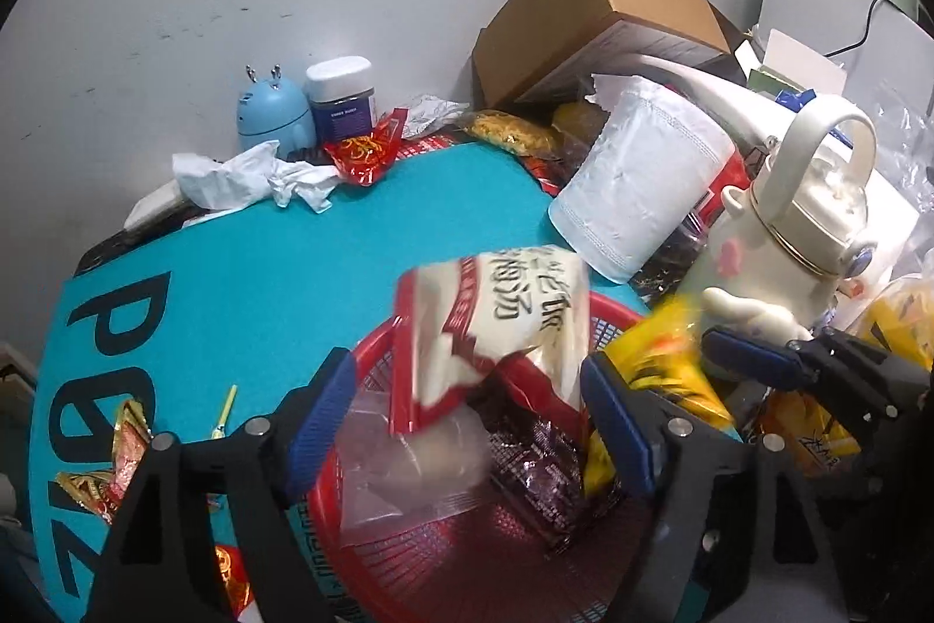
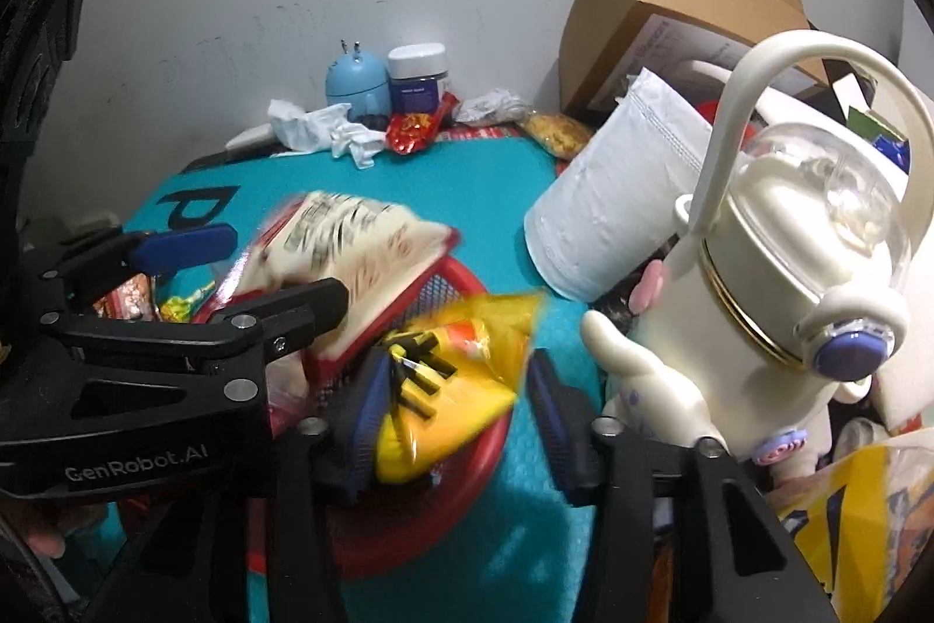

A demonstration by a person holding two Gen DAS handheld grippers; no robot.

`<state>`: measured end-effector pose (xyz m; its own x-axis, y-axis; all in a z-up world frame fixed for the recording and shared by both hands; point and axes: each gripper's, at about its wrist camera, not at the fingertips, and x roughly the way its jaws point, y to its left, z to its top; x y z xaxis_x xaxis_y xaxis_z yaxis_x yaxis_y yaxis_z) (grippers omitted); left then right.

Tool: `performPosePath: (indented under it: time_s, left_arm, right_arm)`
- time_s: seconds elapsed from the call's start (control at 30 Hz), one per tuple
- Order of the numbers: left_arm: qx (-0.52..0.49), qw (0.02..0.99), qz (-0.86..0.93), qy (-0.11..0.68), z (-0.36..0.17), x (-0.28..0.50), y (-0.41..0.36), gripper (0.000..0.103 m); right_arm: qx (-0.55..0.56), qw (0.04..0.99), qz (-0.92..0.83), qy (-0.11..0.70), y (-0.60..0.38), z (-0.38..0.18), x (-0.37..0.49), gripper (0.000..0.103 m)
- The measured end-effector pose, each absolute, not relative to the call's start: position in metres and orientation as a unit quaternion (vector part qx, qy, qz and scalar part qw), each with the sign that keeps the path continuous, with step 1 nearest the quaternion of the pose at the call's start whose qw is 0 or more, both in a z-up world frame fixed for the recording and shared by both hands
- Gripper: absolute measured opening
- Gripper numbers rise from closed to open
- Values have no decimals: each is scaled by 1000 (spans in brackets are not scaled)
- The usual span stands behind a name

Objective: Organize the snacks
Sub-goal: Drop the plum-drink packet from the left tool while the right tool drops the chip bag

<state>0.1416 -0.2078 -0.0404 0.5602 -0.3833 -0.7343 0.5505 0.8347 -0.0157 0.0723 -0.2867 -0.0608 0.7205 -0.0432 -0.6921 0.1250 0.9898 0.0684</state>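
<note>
A red mesh basket [image 1: 467,559] sits on the teal mat [image 1: 262,261] under both grippers. My left gripper [image 1: 470,424] is open above it. A red-and-white snack packet [image 1: 496,325] is blurred between the blue pads and touches neither. A clear bag [image 1: 408,459] and a dark packet [image 1: 537,465] lie inside the basket. My right gripper [image 2: 458,404] is open over the basket's right rim [image 2: 484,448]. A blurred yellow packet [image 2: 461,378] sits loose between its pads and leans towards the left one.
A white cartoon-shaped bottle [image 2: 759,284] stands right beside the right gripper, and a tissue roll [image 2: 613,214] leans behind it. A cardboard box [image 1: 601,16], a blue gadget [image 1: 271,115], a jar [image 1: 341,97], crumpled tissue [image 1: 251,173] and a red wrapper [image 1: 365,150] line the wall. Loose wrappers [image 1: 122,465] lie at the mat's left.
</note>
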Motion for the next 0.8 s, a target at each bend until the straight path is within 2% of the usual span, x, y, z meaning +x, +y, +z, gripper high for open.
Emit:
performPosePath:
  time_s: [0.17,0.8]
  left_arm:
    - [96,872,-269,399,-38,141,-202,78]
    - [62,893,-256,365,10,106,-169,78]
  right_arm:
    - [52,928,-48,367,-285,-56,66,55]
    - [50,944,-51,321,-281,-17,25,55]
